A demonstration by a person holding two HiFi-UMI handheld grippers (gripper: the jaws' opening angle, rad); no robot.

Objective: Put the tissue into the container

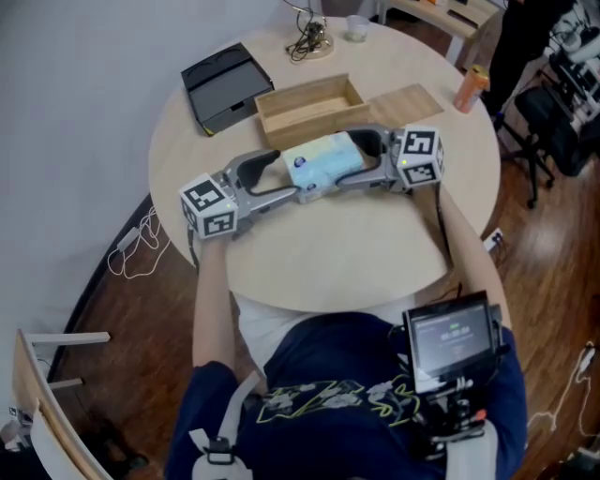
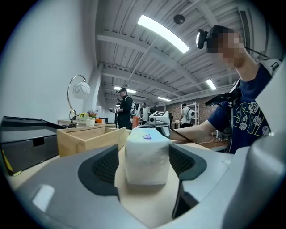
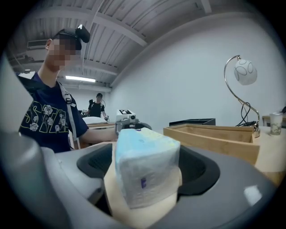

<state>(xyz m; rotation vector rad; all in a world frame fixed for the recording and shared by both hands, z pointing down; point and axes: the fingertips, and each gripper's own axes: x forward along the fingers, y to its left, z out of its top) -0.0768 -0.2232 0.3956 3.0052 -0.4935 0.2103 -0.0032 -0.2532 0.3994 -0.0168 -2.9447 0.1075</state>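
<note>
A tissue pack (image 1: 323, 159) in pale blue and white wrap lies on the round table (image 1: 356, 253), just in front of the open wooden container (image 1: 314, 108). My left gripper (image 1: 295, 174) reaches in from the left and stands open, its jaws on either side of the pack's left end (image 2: 146, 156). My right gripper (image 1: 352, 159) comes from the right, also open, with the pack's right end (image 3: 145, 165) between its jaws. In both gripper views the pack rests on the tabletop between the dark pads. The container shows beside the pack in the left gripper view (image 2: 89, 138) and in the right gripper view (image 3: 214, 136).
The container's wooden lid (image 1: 408, 101) lies flat to its right. A black case (image 1: 225, 86) sits at the back left, a lamp base with cables (image 1: 309, 42) and a small cup (image 1: 356, 28) at the far edge, an orange bottle (image 1: 472, 87) at the right rim.
</note>
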